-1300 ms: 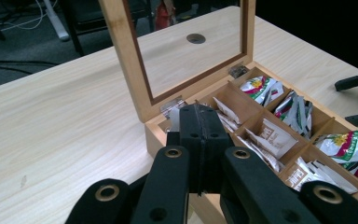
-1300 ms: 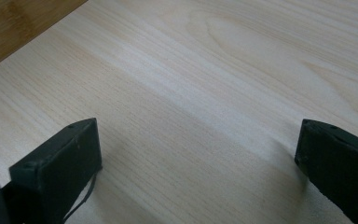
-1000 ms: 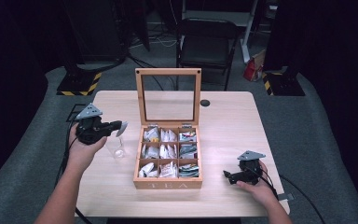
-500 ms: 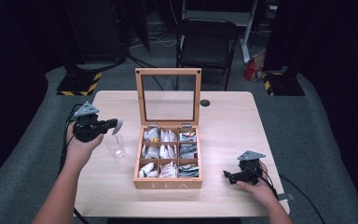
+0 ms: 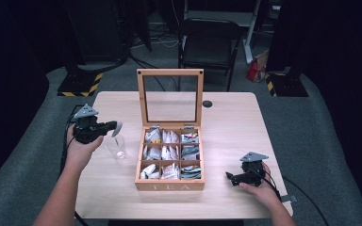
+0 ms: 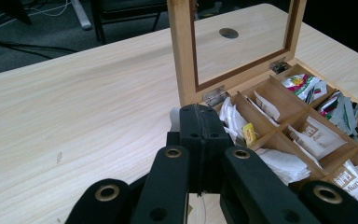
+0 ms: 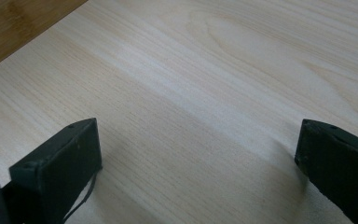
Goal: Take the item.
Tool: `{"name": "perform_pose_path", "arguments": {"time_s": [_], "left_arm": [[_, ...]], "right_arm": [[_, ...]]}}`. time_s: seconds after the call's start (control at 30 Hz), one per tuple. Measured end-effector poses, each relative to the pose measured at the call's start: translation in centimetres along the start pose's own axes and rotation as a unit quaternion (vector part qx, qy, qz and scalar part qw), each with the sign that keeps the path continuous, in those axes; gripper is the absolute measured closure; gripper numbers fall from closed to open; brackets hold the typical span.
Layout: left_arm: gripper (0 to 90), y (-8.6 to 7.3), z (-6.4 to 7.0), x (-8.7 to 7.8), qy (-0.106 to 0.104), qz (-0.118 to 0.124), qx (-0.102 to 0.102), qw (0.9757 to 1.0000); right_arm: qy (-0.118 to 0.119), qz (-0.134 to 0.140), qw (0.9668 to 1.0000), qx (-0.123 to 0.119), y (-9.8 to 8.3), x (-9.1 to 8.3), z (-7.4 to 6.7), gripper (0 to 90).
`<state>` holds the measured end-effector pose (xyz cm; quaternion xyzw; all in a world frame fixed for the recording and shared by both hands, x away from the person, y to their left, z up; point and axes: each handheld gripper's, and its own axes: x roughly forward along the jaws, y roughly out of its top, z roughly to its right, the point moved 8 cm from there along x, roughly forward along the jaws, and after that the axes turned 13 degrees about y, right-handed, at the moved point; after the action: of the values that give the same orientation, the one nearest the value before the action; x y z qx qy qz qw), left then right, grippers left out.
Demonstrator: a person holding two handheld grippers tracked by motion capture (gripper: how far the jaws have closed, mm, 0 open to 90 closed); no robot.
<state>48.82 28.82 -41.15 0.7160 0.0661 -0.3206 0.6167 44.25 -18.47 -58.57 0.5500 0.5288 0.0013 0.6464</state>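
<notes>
High view: a wooden tea box point(image 5: 170, 183) is seen at the middle of the table point(image 5: 226, 117), its glazed lid point(image 5: 170, 98) raised upright and its compartments filled with tea bags point(image 5: 169, 151). A clear glass point(image 5: 116, 147) stands just beside the box's left wall. The left gripper point(image 5: 115, 127) is held above the glass near the table's left edge, jaws clenched on a pale tea bag point(image 5: 117, 128). The right gripper point(image 5: 229, 177) is rested near the table's front right corner, well apart from the box.

Left gripper view: the jaws are shown pressed together, a white edge of the bag point(image 6: 174, 119) showing behind their tip; the open box point(image 6: 303, 135) lies beyond, at the right.

Right gripper view: the jaws are spread wide over bare table wood point(image 7: 205, 93), with nothing between them.
</notes>
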Motion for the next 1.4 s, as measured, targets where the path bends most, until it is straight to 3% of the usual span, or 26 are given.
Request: {"name": "perform_pose_path", "arguments": {"time_s": [1.4], "left_arm": [[90.0,-4.1,-1.2,1.8,0.006,-0.034,-0.022,0.9992]], "right_arm": [[0.000,0.000,1.0000,0.000,0.0,0.0,0.0,0.0]]}}
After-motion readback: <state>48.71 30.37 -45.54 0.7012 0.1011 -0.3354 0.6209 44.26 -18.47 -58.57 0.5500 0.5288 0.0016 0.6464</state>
